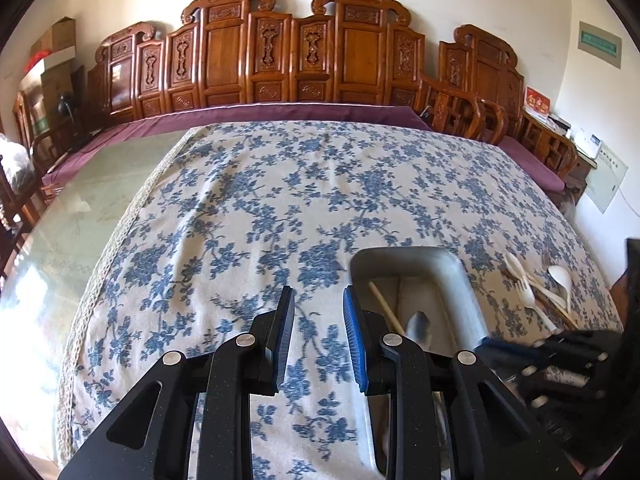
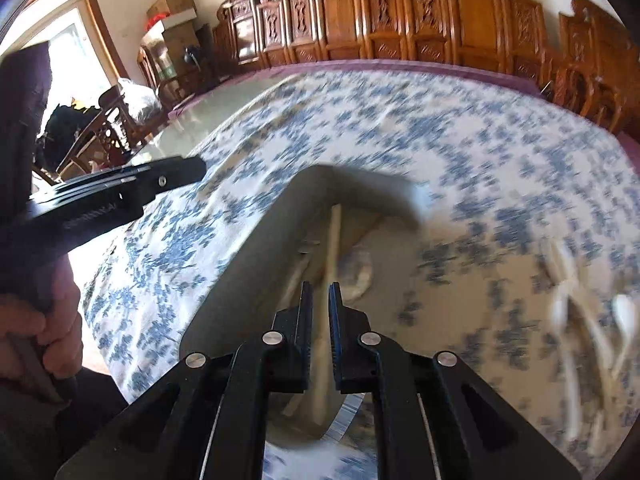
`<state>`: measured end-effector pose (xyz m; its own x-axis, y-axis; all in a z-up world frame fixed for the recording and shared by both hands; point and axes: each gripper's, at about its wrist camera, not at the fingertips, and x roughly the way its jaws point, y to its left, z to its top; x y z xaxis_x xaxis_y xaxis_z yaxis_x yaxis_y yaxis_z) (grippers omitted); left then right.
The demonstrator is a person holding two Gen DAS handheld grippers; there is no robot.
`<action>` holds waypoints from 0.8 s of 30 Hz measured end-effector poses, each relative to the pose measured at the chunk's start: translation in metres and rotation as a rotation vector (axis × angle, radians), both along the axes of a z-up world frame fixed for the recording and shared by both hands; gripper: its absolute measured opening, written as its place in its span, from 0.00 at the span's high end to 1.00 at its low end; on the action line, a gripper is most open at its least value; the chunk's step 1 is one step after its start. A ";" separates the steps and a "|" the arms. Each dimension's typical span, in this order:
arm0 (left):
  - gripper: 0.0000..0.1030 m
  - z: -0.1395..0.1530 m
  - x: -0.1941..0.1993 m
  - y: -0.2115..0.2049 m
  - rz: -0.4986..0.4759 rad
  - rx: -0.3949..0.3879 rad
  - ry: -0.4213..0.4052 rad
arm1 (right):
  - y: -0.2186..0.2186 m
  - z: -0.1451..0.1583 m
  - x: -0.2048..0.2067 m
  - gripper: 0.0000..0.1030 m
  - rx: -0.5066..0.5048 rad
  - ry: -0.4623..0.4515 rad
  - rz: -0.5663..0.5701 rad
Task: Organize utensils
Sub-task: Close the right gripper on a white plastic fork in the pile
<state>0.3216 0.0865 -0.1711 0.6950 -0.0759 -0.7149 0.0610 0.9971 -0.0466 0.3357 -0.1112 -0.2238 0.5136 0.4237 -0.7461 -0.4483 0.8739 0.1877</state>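
Left tongs [image 1: 318, 312] hover spread over the cloth [image 1: 280, 200] beside the tray [image 1: 460, 280], while right tongs [image 2: 321, 300] hang nearly pressed together, empty, above its chopstick [image 2: 334, 240].

Quick count of what's on the floral tablecloth [image 1: 280, 200]: one metal tray [image 1: 460, 280], with one wooden chopstick [image 1: 386, 304] and one blue-patterned spoon [image 1: 418, 326] in it that I can make out. Off to the side, loose on the cloth: two white spoons [image 1: 560, 276], one white fork [image 1: 526, 292], and at least one more chopstick, hard to count exactly.
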 end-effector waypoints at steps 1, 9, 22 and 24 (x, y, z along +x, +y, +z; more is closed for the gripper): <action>0.73 0.001 0.000 -0.003 -0.006 0.000 -0.002 | -0.008 0.003 -0.001 0.89 -0.014 -0.012 -0.008; 0.72 0.004 -0.001 -0.040 -0.074 0.002 -0.013 | -0.099 -0.004 0.014 0.86 -0.134 -0.029 -0.134; 0.37 -0.010 0.004 -0.087 -0.134 0.010 0.020 | -0.131 -0.054 0.028 0.71 -0.244 0.056 -0.140; 0.24 -0.011 0.003 -0.091 -0.131 0.005 0.011 | -0.130 -0.062 0.032 0.71 -0.266 0.076 -0.134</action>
